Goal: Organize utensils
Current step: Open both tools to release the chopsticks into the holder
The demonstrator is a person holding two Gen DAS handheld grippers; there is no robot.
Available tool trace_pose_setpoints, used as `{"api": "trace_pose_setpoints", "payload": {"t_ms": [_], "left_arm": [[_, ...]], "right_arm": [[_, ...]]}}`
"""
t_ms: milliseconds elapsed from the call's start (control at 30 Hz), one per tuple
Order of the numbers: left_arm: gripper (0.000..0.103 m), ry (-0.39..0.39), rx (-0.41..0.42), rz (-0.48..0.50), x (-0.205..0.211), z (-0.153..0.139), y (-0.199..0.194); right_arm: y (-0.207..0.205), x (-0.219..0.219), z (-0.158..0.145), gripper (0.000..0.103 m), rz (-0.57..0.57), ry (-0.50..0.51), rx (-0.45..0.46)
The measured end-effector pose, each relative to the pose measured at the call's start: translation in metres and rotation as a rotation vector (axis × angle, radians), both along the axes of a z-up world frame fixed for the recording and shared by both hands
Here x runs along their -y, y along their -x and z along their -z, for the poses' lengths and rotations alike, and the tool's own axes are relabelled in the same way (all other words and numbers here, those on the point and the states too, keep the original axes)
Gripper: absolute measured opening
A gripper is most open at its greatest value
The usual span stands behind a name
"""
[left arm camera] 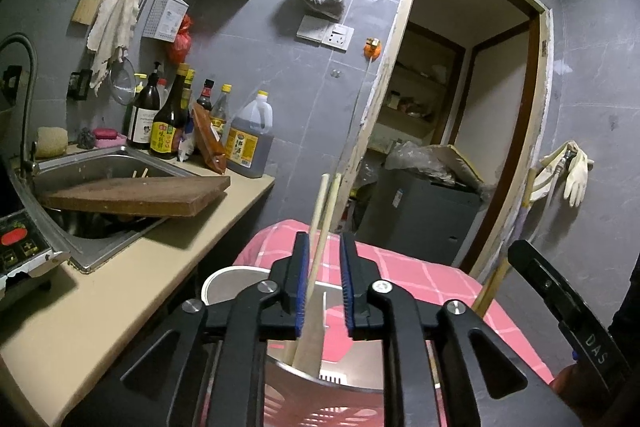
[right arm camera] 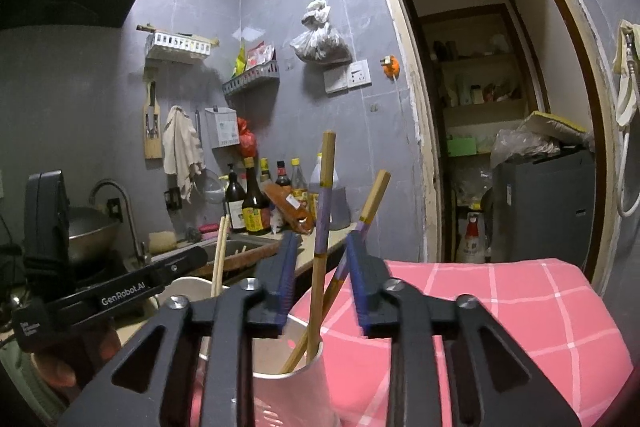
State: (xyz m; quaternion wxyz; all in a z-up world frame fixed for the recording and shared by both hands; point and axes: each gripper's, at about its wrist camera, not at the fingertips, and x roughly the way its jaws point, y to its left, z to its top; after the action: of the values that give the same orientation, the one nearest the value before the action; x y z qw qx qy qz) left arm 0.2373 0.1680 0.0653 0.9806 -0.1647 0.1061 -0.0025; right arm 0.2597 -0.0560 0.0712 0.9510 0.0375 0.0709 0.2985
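Standing slightly apart, the left gripper (left arm camera: 324, 269) brackets plain chopsticks (left arm camera: 320, 227) in the cup (left arm camera: 224, 281), pads unpressed. The right gripper (right arm camera: 320, 259) likewise loosely flanks purple-banded chopsticks (right arm camera: 322, 223) in its cup (right arm camera: 316, 355).

Black hand-held gripper (left arm camera: 324, 283) frames, blue pads, silver screws, white lettering

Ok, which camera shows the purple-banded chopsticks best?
Right wrist: both purple-banded chopsticks stand in the cup between the right gripper's open jaws. Left wrist shows only plain chopsticks.
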Motion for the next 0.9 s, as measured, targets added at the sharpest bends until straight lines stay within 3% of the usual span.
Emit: {"api": "trace_pose_setpoints", "payload": {"t_ms": [100, 233, 633, 833, 900], "left_arm": [[0.02, -0.001, 0.014, 0.011, 0.003, -0.005, 0.005], [0.035, -0.007, 0.032, 0.023, 0.011, -0.013, 0.014], [0.078, -0.029, 0.073, 0.082, 0.053, -0.03, 0.041], [0.093, -0.029, 0.083, 0.139, 0.079, -0.031, 0.054], [0.095, -0.031, 0.081, 0.159, 0.088, -0.031, 0.057]], "right_arm": [[0.004, 0.005, -0.004, 0.025, 0.009, -0.004, 0.015], [0.012, 0.018, -0.012, 0.032, 0.033, -0.014, 0.034], [0.052, 0.087, -0.034, 0.077, 0.127, -0.039, 0.058], [0.079, 0.127, -0.042, 0.093, 0.193, -0.037, 0.071], [0.087, 0.138, -0.044, 0.103, 0.215, -0.032, 0.073]]}}
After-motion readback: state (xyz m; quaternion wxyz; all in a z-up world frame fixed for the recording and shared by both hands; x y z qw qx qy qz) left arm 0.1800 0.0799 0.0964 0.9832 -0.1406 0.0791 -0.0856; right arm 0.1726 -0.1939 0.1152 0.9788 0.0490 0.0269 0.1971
